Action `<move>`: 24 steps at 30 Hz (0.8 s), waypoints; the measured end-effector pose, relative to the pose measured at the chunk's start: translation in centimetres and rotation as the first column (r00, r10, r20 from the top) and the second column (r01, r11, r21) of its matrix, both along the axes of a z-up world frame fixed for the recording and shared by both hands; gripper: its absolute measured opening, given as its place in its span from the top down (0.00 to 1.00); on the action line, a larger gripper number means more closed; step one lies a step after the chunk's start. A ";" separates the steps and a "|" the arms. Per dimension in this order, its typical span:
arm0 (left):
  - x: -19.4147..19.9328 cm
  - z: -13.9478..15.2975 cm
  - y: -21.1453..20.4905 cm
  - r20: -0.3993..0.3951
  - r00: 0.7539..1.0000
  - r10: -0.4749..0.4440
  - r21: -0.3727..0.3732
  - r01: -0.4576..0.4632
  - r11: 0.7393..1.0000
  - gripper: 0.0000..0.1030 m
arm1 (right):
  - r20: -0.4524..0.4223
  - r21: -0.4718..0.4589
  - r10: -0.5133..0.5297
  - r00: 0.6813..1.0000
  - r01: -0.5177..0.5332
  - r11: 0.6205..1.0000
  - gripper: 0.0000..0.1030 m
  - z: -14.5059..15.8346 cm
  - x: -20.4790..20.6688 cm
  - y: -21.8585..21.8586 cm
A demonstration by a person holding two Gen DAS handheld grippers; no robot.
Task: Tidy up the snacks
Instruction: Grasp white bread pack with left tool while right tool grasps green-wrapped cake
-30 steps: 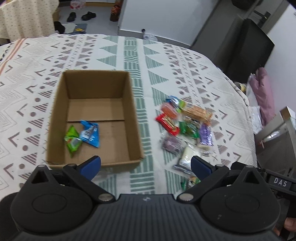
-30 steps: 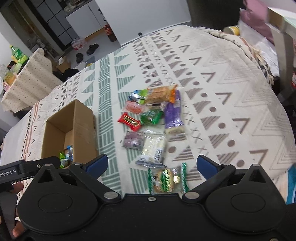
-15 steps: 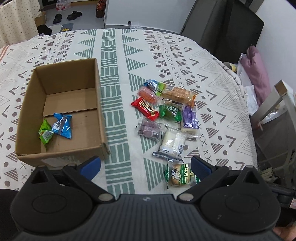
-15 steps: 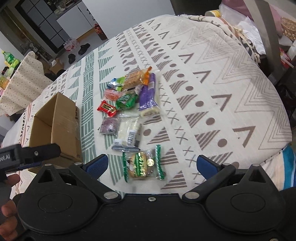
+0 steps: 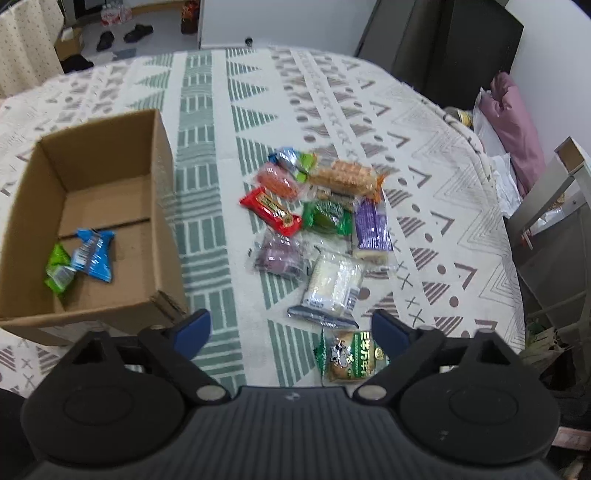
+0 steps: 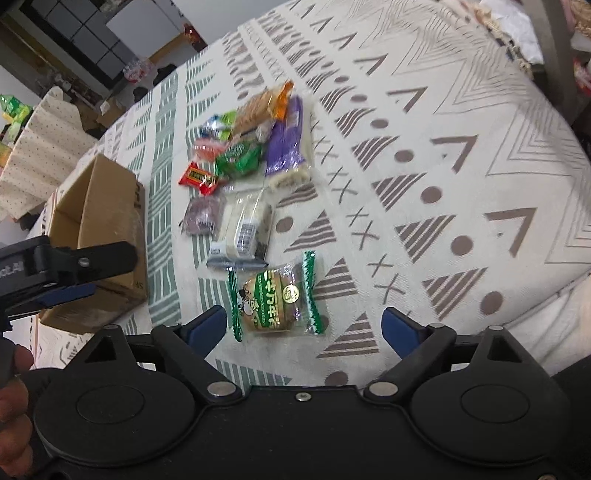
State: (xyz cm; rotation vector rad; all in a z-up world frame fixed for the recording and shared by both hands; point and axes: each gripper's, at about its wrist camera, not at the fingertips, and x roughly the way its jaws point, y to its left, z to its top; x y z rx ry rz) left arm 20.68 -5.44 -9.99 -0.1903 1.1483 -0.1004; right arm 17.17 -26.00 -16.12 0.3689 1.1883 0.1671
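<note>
Green-edged cake packet [image 6: 273, 297] lies on the bed [image 6: 443, 155] at lower centre of the right wrist view, between the right gripper [image 6: 303, 326]'s wide, empty fingers; left gripper [image 5: 290, 328] also gapes empty, box [image 5: 162, 206] upper left.

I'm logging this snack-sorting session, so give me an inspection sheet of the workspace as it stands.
Surface: patterned tablecloth covers the table.
Job's things: cardboard box holds a blue packet and a green packet; the snack pile lies loose to its right, with a green-wrapped cake nearest the grippers.
Clutter: nothing seen on the cloth.
Grippers: left gripper open, empty; right gripper open, empty, above the cake.
Cables: nothing seen.
Surroundings: shoes on the floor, pink cloth at right.
</note>
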 end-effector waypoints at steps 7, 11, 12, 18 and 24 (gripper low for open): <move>0.9 -2.1 0.1 -0.035 0.999 -0.010 -0.027 0.009 1.000 0.28 | -0.044 -0.022 0.017 0.999 -0.018 1.000 0.17 -2.0 1.1 1.3; 1.3 -2.9 0.5 -0.042 0.999 -0.016 -0.040 0.014 0.999 0.33 | -0.037 -0.026 0.032 0.999 -0.033 0.999 0.18 -2.4 1.8 2.3; 1.4 -3.1 0.6 -0.045 0.999 -0.016 -0.044 0.014 0.999 0.34 | -0.037 -0.034 0.039 0.999 -0.040 0.999 0.18 -2.5 2.1 2.6; 1.6 -4.0 0.5 -0.045 0.999 -0.022 -0.061 0.019 0.998 0.34 | -0.066 -0.094 0.067 0.996 -0.073 0.993 0.33 -4.0 2.6 4.2; 1.9 -4.6 -0.2 -0.050 0.998 -0.039 -0.068 0.036 0.997 0.34 | -0.050 -0.083 0.047 0.998 -0.052 0.995 0.49 -3.6 2.4 3.7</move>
